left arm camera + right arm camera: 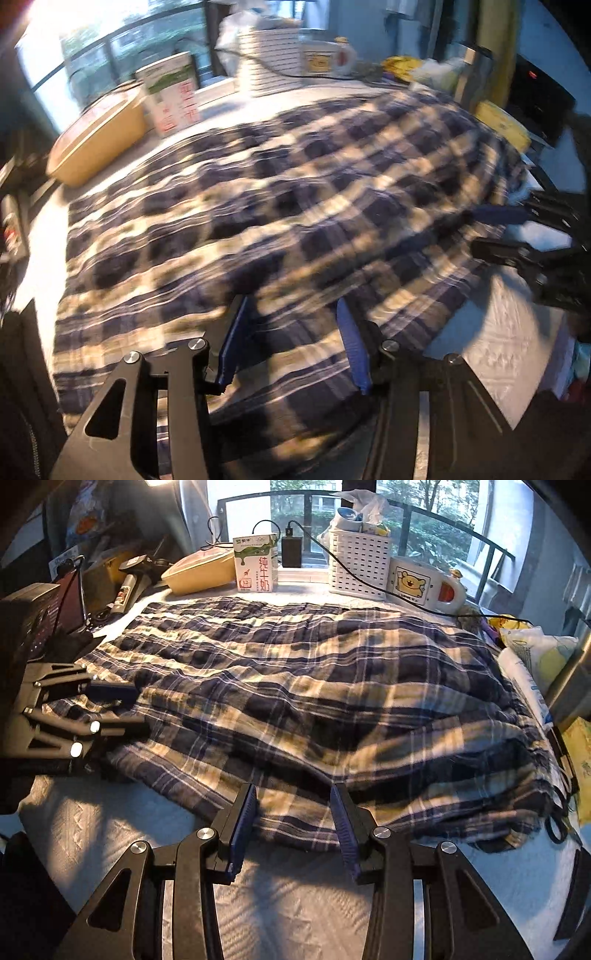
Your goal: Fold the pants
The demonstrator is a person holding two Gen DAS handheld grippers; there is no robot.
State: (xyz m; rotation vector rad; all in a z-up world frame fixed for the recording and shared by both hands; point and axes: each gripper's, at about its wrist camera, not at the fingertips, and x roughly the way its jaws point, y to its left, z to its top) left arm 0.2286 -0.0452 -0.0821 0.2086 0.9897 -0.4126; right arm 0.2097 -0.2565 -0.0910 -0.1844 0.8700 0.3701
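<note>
Pants: I see plaid pants, navy and cream checks, lying spread and rumpled across the white textured tabletop, folded over along the near edge.
Left gripper: my left gripper hangs over the fabric with blue pads apart; nothing is pinched.
Right gripper: my right gripper straddles the near hem, jaws parted; I cannot tell whether the pads press the cloth.
Behind: milk carton, white basket, bear mug by the window.

Plaid pants — folded, on white table
</note>
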